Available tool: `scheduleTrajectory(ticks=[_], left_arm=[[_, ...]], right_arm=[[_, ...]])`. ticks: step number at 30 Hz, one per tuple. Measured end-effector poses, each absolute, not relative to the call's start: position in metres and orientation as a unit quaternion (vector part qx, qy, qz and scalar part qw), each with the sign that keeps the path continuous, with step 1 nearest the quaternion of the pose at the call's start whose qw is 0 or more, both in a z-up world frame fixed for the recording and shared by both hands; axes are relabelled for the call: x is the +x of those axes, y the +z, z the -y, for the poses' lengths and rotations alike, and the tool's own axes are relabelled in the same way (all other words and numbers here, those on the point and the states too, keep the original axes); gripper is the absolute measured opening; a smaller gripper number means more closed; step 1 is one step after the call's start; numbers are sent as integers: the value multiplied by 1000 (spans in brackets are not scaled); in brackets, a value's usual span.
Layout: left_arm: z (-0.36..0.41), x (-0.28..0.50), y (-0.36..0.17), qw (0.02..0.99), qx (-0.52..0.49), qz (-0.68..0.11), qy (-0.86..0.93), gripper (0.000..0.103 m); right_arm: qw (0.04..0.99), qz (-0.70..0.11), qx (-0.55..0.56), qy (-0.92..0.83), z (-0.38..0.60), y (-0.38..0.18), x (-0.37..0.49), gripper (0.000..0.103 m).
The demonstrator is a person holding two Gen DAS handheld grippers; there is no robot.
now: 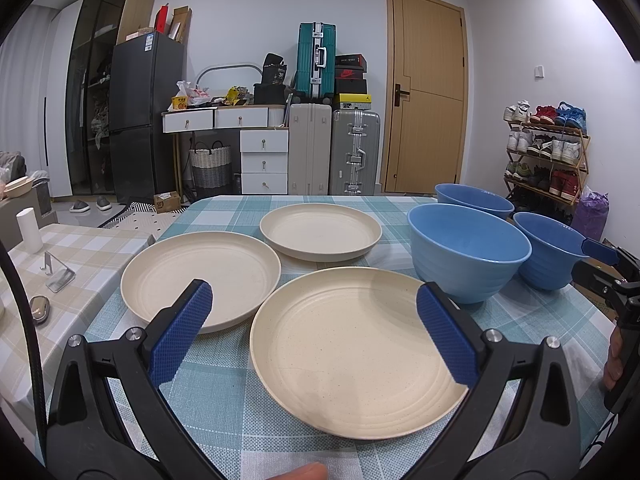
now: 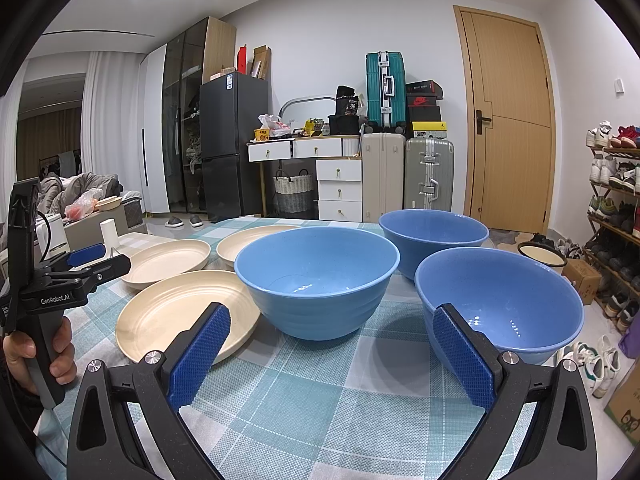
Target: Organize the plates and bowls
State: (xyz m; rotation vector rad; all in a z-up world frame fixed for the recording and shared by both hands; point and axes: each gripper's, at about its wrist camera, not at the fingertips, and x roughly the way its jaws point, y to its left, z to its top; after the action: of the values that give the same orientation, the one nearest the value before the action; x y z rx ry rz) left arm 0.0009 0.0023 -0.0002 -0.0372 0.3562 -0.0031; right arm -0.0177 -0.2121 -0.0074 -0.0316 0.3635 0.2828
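A table (image 1: 224, 412) draped in a blue-and-white checked cloth is carrying three cream plates and three blue bowls, none stacked. The nearest plate (image 1: 356, 356) is sitting close to the table's near edge, toward the middle. A second plate (image 1: 200, 276) is lying just beside it toward the left edge, their rims almost meeting, and a third plate (image 1: 320, 232) is resting behind them, nearer the far edge. The bowls are all standing upright on the right half: the middle bowl (image 2: 316, 280) is standing just beside the nearest plate, the far bowl (image 2: 434, 238) is sitting behind it toward the far right corner, and the right bowl (image 2: 500, 304) is standing close to the right edge.

The left gripper (image 1: 314, 332) is hovering over the nearest plate with its blue pads spread wide apart, gripping nothing. The right gripper (image 2: 330, 356) is hanging above the cloth in front of the bowls, its fingers likewise wide apart and empty, one pad overlapping the right bowl's rim in its own camera's view; whether they touch I cannot tell. A hand (image 2: 36, 356) is wrapping around the left gripper's handle.

Beyond the far edge, suitcases (image 1: 334, 152) are standing against the wall beside a wooden door (image 1: 428, 92).
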Motion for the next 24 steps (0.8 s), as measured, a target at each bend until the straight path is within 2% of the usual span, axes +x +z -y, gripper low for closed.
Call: scheduleTrajectory(ticks=[24], left_arm=[[-2, 7, -7, 982, -13, -188, 4, 102]], right_arm=[[976, -170, -21, 137, 208, -6, -21, 103]])
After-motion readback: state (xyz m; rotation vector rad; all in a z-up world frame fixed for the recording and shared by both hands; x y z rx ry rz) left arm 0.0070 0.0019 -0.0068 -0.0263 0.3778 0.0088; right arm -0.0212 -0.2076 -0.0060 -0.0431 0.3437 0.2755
